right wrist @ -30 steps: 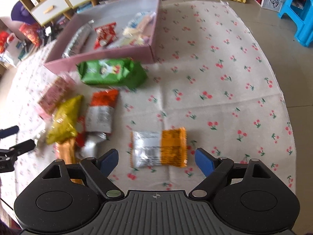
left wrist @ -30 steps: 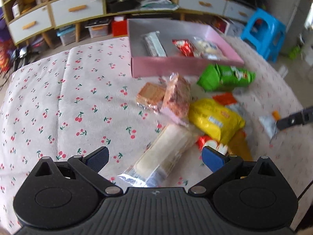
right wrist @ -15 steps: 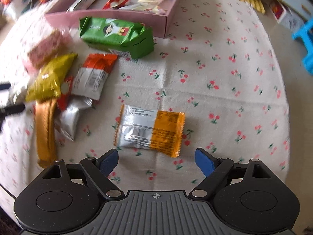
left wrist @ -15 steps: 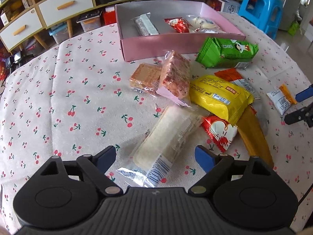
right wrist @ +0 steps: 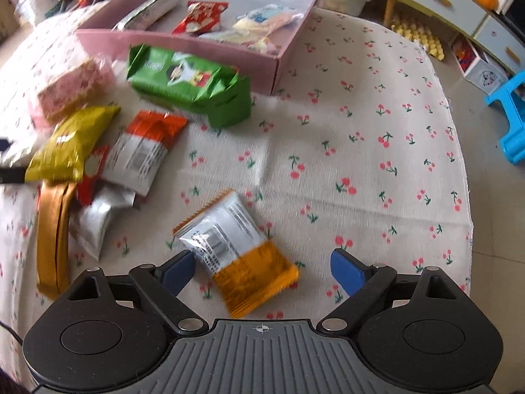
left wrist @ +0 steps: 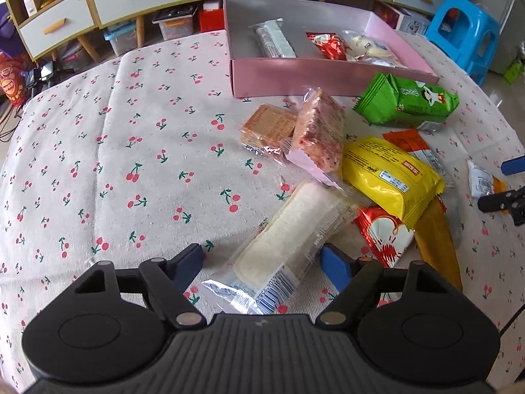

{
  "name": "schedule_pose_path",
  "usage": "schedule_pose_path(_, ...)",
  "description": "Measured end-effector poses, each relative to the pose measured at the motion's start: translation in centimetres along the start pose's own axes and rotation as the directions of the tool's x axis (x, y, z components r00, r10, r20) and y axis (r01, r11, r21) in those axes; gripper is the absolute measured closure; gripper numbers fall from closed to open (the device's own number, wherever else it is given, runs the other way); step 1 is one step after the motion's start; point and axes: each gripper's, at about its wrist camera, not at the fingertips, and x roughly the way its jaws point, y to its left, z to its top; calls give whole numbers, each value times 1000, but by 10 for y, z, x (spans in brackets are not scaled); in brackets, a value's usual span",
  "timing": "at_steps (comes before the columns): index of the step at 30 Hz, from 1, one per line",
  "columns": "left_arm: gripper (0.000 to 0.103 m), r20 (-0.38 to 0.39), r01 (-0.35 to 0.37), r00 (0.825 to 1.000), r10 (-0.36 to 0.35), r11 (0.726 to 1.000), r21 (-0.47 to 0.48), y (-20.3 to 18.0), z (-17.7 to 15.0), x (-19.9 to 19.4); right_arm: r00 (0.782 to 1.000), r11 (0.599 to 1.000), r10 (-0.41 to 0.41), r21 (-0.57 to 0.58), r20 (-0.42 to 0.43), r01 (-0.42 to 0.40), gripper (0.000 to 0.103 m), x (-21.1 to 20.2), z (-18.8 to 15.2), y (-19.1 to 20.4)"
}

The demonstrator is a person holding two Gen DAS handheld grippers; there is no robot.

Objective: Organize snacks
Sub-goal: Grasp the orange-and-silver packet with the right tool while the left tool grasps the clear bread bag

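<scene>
Your left gripper (left wrist: 262,262) was closing around the pale wafer pack (left wrist: 288,233), not yet pressing it. Your right gripper (right wrist: 262,267) was opening over the orange-and-silver packet (right wrist: 234,249), to straddle it near the table's front edge.

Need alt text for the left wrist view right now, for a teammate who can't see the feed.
The left gripper hangs over a cherry-print tablecloth, its jaws closing around a long pale snack bar but not yet touching it. Beyond lie loose packets, among them a yellow bag and a green pack. Farther back, a pink box holds a few snacks.
</scene>
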Motion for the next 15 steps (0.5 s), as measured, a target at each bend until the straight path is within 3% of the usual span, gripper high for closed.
schedule_pose_path(7,30,7,-7,1000,7,1000,-1,-1,1,1,1000,992,17,124,-12,-15,14,4,3,-13)
schedule_pose_path(15,54,11,29,1000,-30,997,72,-11,1,-3,998,993,45,112,-34,-41,26,-2,-3,-5)
